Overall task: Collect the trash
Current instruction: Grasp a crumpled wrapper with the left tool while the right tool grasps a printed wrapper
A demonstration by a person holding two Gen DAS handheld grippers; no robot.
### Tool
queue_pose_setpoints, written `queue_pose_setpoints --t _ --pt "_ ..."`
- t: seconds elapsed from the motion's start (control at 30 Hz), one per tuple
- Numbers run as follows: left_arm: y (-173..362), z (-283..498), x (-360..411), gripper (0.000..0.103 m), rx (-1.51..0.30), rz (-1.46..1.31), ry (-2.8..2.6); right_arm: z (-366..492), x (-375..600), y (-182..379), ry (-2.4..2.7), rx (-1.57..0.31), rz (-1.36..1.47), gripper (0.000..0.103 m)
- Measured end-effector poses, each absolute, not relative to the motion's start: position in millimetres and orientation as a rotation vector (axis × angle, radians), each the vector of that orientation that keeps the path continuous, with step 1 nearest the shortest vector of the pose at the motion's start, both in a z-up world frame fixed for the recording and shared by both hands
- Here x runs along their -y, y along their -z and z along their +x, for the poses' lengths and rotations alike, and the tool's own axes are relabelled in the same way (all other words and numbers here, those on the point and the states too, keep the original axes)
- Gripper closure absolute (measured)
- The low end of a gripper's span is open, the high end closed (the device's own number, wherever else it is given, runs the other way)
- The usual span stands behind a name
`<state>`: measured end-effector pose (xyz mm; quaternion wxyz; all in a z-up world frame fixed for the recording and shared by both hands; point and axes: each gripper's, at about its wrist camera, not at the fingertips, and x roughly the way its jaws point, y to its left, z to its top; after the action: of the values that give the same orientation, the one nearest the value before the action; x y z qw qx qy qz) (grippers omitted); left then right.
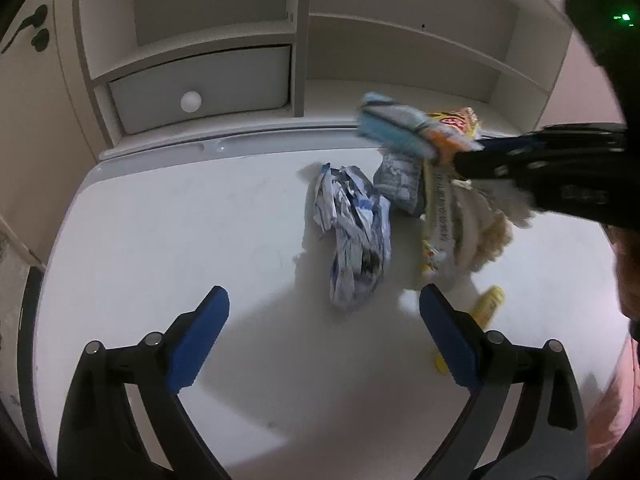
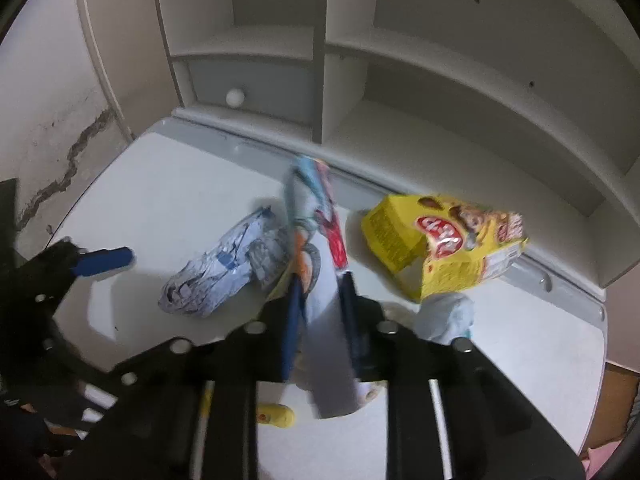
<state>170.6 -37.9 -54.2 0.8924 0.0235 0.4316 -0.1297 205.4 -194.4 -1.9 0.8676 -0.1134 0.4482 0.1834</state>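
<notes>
My right gripper (image 2: 320, 284) is shut on a light blue snack wrapper (image 2: 316, 208) and holds it above the white desk (image 2: 160, 192); the wrapper also shows in the left wrist view (image 1: 392, 128). My left gripper (image 1: 324, 304) is open and empty, low over the desk, just short of a crumpled silver-blue wrapper (image 1: 356, 232), also seen in the right wrist view (image 2: 216, 272). A yellow snack box (image 2: 444, 244) lies at the desk's back. A small yellow wrapper (image 1: 488, 304) lies by my left gripper's right finger.
A crumpled grey wrapper (image 1: 396, 180), a long pale wrapper (image 1: 440, 216) and a crumpled tissue (image 1: 484, 228) lie near the trash pile. White shelves with a knobbed drawer (image 1: 200, 88) stand behind the desk. A cracked wall (image 2: 60, 152) is to the left.
</notes>
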Motion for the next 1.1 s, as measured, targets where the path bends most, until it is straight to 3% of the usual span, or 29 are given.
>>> queue_pose_setpoints --t 0.13,0.27,0.33,0.37,0.4,0.8,1.0,1.1 --pt "56 180 41 0.011 -0.898 0.040 0.272 198 204 -16 -0.367 -0.885 -0.175 0.087" --pt "56 186 43 0.024 -0.893 0.046 0.268 190 217 -27 -0.357 -0.867 -0.120 0.087" --pt "57 189 44 0.037 -0.901 0.049 0.267 182 225 -31 -0.353 -0.860 -0.103 0.087" --pt "58 190 44 0.050 -0.907 0.051 0.271 176 230 -33 -0.351 -0.856 -0.094 0.087" --pt "58 191 44 0.071 -0.915 0.046 0.279 171 237 -34 -0.348 -0.851 -0.086 0.087" --pt "9 139 33 0.072 -0.810 0.067 0.192 47 381 -30 -0.108 -0.790 0.081 0.087" --pt "-15 80 128 0.072 -0.753 0.133 0.420 -50 494 0 0.178 -0.802 0.204 0.087" --pt "-17 39 214 0.072 -0.730 0.183 0.626 -103 550 24 0.342 -0.823 0.283 0.087"
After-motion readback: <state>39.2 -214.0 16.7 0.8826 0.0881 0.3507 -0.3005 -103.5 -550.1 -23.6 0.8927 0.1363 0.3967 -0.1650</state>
